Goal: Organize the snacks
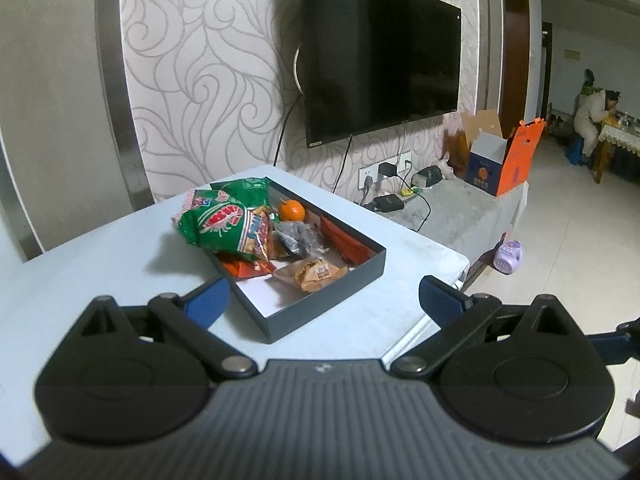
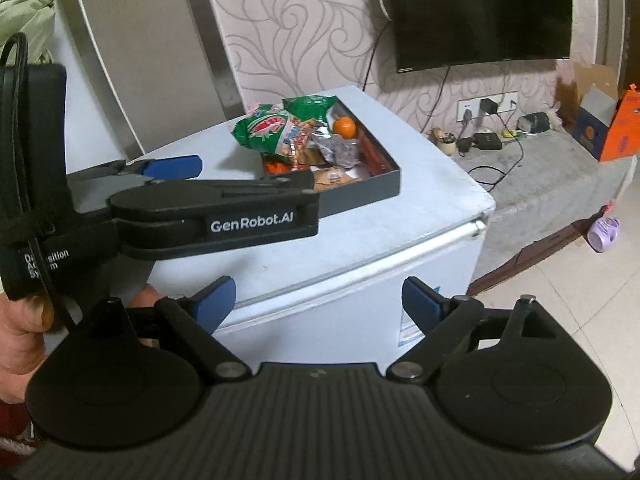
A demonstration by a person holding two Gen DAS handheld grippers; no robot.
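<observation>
The left hand-held gripper (image 1: pixel 324 300) has its two blue fingers (image 1: pixel 208 300) spread wide apart, and nothing is between them. It touches nothing. It hangs over the near part of the pale blue tabletop (image 1: pixel 100 272) and points a bit down at the dark box (image 1: pixel 320 312) that sits there. In the right wrist view this left hand-held gripper (image 2: pixel 224 184) shows from the side as a long black arm with white letters on it, and a hand (image 2: pixel 20 328) grips its handle at the left edge. The right hand-held gripper (image 2: pixel 316 304) also has its blue fingers (image 2: pixel 214 300) far apart, with nothing between them and nothing touching them. It is off the front edge of the tabletop (image 2: pixel 280 264), nearer to us than the left one, and it tilts down toward the box (image 2: pixel 360 196). The snacks lie in a heap inside the box. A big green and red bag (image 1: pixel 218 226) leans over the box's left wall, and a second green bag (image 1: pixel 248 192) is behind it at the far end. An orange fruit (image 1: pixel 291 211) sits near the far end of the box. A dark see-through packet (image 1: pixel 298 240) lies in the middle, and a tan wrapped snack (image 1: pixel 316 274) lies nearer the front. An orange packet (image 1: pixel 248 268) peeks out under the big bag. The front end of the box shows its bare white bottom.
</observation>
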